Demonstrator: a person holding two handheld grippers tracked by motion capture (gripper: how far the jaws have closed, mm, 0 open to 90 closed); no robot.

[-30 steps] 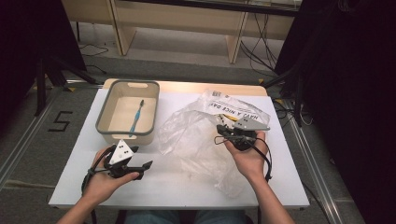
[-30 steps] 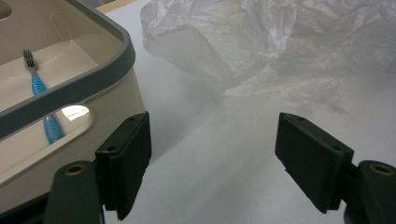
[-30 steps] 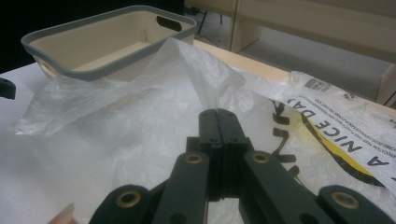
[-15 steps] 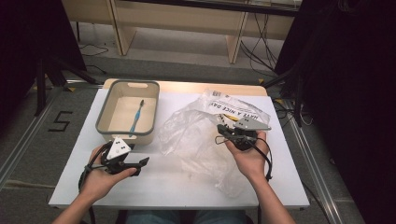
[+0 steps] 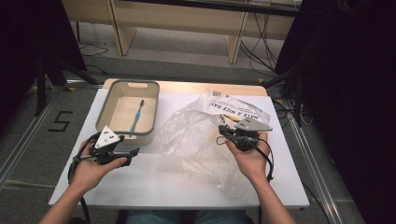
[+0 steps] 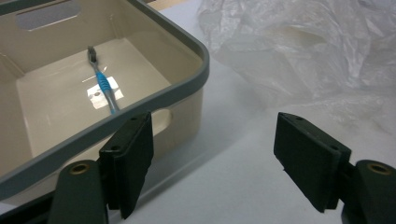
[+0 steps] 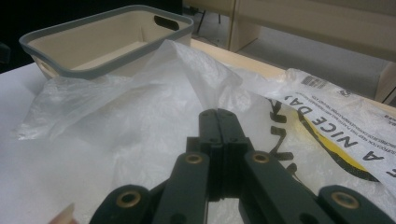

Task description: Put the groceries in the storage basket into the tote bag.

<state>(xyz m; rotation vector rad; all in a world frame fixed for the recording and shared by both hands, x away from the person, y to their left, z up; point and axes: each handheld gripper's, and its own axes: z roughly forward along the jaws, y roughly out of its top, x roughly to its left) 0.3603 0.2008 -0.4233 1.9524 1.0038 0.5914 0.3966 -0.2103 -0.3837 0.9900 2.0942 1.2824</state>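
Our spread left gripper [image 5: 133,152] has lifted toward the bin [image 5: 105,112] and its toothbrush [image 5: 136,116] while our right gripper [image 5: 223,132] pinches the bag [image 5: 196,140].

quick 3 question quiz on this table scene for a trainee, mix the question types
1. True or false: the toothbrush lies inside the bin.
2. Which gripper pinches the plastic bag? A) left gripper B) right gripper C) neither
3. Fill in: the left gripper's jaws stand ____ over the table.

Key:
1. True. It lies on the bin's floor.
2. B. Its jaws are closed on a fold of the bag.
3. Open, with nothing between them.
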